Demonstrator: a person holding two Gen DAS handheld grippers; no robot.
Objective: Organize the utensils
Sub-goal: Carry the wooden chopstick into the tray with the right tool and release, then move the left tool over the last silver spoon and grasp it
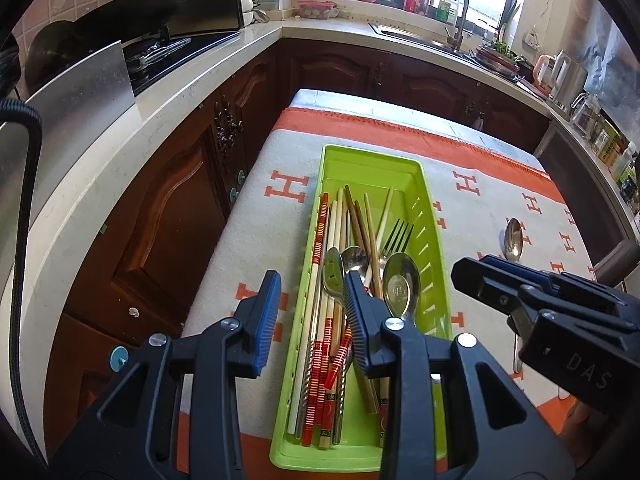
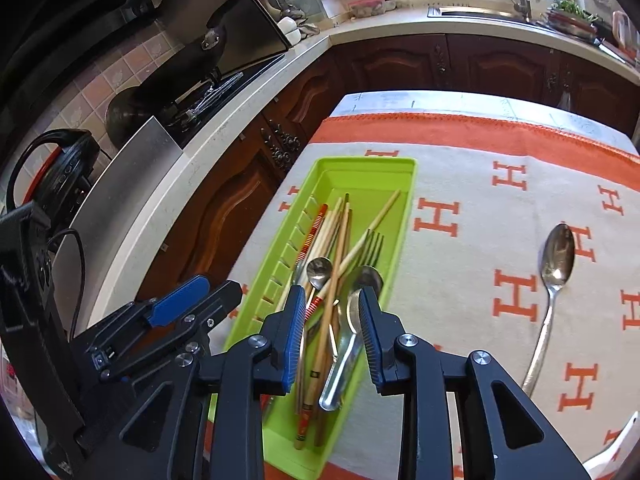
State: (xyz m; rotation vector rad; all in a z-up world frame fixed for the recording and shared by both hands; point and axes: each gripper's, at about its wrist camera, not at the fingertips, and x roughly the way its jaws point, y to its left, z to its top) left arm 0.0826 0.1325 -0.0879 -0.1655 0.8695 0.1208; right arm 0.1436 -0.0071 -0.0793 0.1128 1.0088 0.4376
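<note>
A lime-green utensil tray (image 1: pixel 372 152) (image 2: pixel 368 162) lies lengthwise on the orange-and-grey cloth. In it are several chopsticks (image 1: pixel 356 216), a fork (image 1: pixel 398 232) and a few spoons (image 1: pixel 401 284). My left gripper (image 1: pixel 311 280) is open above the tray's left wall, its pads touching nothing. My right gripper (image 2: pixel 332 292) hangs open over the tray's near half. Below its gap a big spoon (image 2: pixel 348 344) rests with its handle end on the tray's rim. One loose spoon (image 2: pixel 558 256) (image 1: pixel 513 238) lies on the cloth to the right of the tray. Each gripper also shows in the other's view: the right gripper (image 1: pixel 476 276), the left gripper (image 2: pixel 220 286).
The table's left edge drops to dark wooden cabinets (image 1: pixel 172 216). A pale counter (image 1: pixel 168 104) carries a stove with a pan (image 2: pixel 192 80), and a sink with a tap (image 1: pixel 460 12) is at the back. A white object (image 2: pixel 616 440) pokes in at the table's near right.
</note>
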